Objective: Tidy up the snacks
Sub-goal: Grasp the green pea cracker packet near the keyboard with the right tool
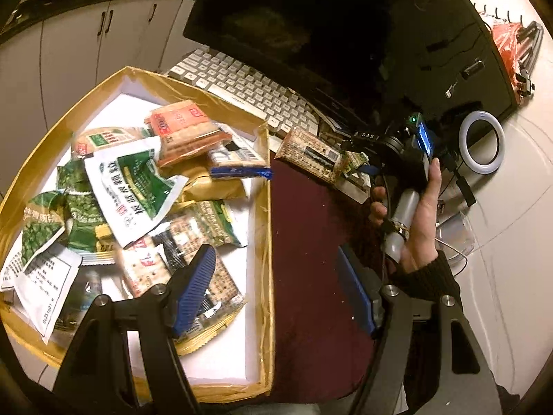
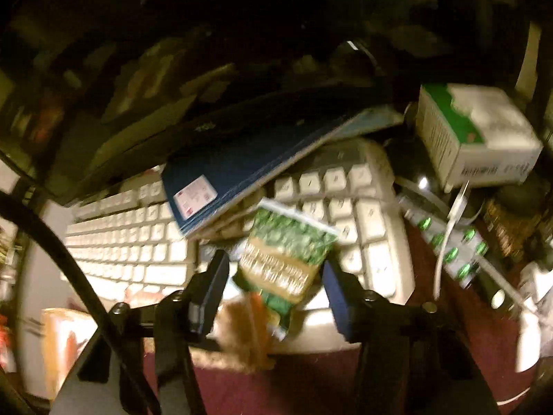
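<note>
A gold-rimmed box [image 1: 266, 207] with a white floor holds several snack packets, green, white and orange ones [image 1: 138, 186]. My left gripper [image 1: 276, 287] is open and empty, its left finger over the packets near the box's front, its right finger over the maroon cloth. One brown snack bar [image 1: 311, 154] lies on the cloth beside the keyboard. In the right wrist view my right gripper [image 2: 274, 276] has its jaws around a green and tan snack packet [image 2: 287, 259], held above the keyboard; the view is blurred. The right gripper also shows in the left wrist view [image 1: 359, 166], held by a hand.
A white keyboard [image 1: 242, 86] [image 2: 138, 242] lies under a dark monitor [image 1: 293, 17]. A blue notebook [image 2: 242, 169] rests on the keyboard. A white and green carton [image 2: 473, 135], a power strip [image 2: 446, 242] and cables lie at right. A ring light [image 1: 480, 147] stands on the white table.
</note>
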`<move>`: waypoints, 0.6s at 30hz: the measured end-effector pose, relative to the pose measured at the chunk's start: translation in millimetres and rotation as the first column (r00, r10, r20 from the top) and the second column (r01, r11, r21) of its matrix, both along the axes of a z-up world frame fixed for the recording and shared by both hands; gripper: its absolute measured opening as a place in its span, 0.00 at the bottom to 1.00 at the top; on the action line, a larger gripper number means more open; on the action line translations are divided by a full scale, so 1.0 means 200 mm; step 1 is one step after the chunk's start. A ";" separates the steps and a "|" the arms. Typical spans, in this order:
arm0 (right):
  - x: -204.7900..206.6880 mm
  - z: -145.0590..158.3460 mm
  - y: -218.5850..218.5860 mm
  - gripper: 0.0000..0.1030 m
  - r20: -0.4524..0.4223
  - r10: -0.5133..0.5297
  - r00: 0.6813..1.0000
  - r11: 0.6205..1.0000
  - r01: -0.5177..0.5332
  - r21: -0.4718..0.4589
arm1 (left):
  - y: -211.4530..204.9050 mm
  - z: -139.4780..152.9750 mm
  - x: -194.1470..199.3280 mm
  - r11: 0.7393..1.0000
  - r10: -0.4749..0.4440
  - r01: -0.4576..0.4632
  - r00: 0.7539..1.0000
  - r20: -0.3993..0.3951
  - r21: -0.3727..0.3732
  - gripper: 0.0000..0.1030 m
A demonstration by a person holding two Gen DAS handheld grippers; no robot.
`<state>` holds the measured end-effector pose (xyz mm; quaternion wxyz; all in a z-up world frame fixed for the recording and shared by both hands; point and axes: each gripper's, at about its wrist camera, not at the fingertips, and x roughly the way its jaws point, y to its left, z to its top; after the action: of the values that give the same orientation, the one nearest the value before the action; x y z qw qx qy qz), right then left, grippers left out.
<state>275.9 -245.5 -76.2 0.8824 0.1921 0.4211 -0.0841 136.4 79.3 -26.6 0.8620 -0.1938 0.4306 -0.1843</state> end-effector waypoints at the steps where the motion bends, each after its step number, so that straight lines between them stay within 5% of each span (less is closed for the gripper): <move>1: 0.01 -0.01 0.01 0.47 -0.004 -0.005 1.000 0.999 0.005 -0.033 | 0.00 -0.01 0.00 1.000 0.000 0.000 1.000 -0.005 0.002 0.70; 6: -0.08 0.01 0.01 0.40 0.024 -0.012 1.000 0.998 0.014 -0.063 | 0.01 -0.01 -0.01 1.000 0.006 -0.006 1.000 -0.005 0.003 0.70; 18: -0.62 0.06 -0.21 0.37 0.154 0.031 0.988 0.996 -0.044 0.082 | -0.24 0.03 0.09 0.993 -0.075 0.077 0.997 -0.031 0.087 0.70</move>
<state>152.2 -287.4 -63.6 0.9045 0.2274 0.3592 -0.0347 153.6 32.0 -21.2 0.8560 -0.1417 0.4572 -0.1954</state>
